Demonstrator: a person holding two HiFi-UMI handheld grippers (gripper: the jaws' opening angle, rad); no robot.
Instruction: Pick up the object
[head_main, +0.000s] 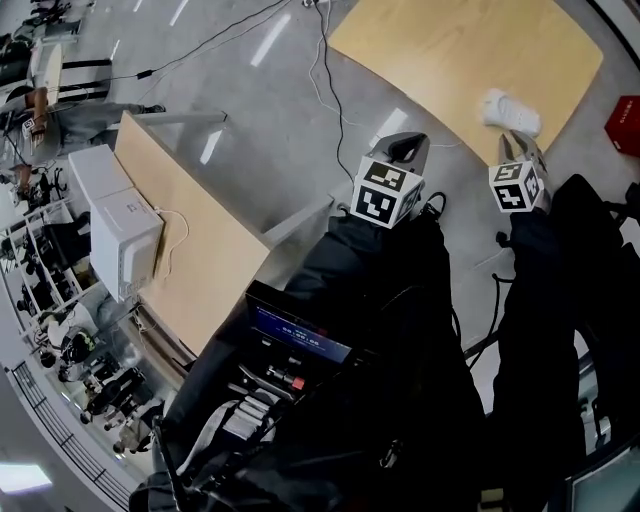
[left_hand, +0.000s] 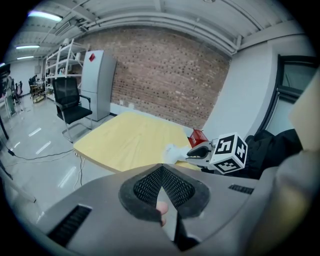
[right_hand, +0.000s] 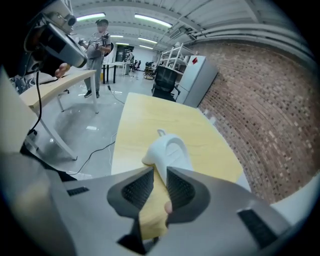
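Wooden table (head_main: 450, 50), white object (head_main: 510, 110), marker cubes (head_main: 385, 192)

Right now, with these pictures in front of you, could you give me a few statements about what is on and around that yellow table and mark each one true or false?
1. The white object lies on the yellow table. True.
2. The left gripper has its jaws wide apart. False: its jaws are together, with nothing between them.
3. The right gripper has its jaws apart, with the white object just ahead of them. True.
4. The office chair beyond the table is red. False: it is black.
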